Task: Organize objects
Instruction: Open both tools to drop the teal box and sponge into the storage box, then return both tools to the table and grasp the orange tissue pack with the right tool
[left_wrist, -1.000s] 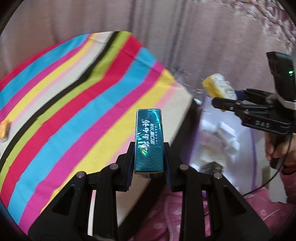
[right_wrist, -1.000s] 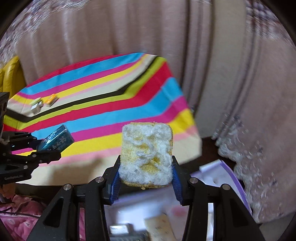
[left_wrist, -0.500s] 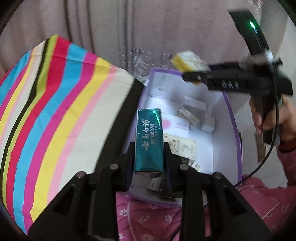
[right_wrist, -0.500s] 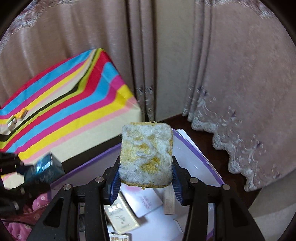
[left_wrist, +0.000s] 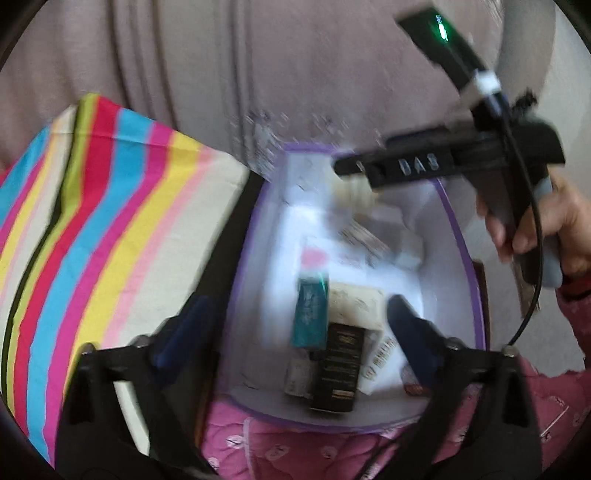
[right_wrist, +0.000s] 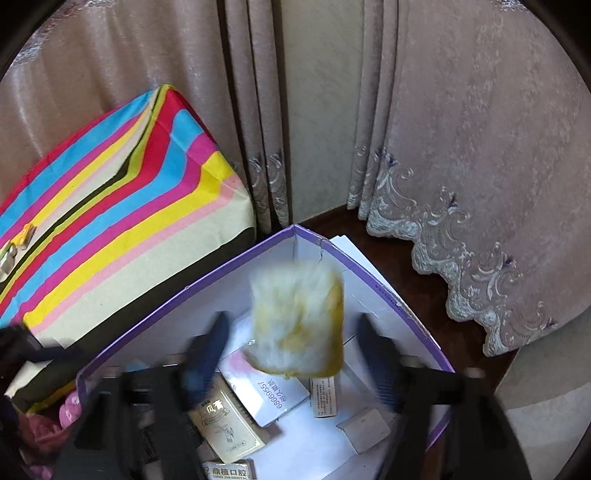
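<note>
hidden: your box contents blur at lower centre | left hand-held gripper (left_wrist: 299, 325): jaws just spread wide, teal box (left_wrist: 309, 314) loose between them, lying in the purple-rimmed box (left_wrist: 460, 236) | right hand-held gripper (right_wrist: 291, 354): jaws just parted, fuzzy yellow sponge (right_wrist: 297, 325) clear of both pads, above box interior | only left view shows your hand (left_wrist: 546, 225); only right view shows the lace curtain hem (right_wrist: 461, 258)

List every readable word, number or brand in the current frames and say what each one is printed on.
"DAS": side of the right gripper.
"68669557": white card in the purple-rimmed box, upside down.
"ZHI DENTAL", partly cut off, beside Chinese characters: carton at the bottom edge.
Teal box, black box, cream carton, narrow carton: print too blurred or small to read.
</note>
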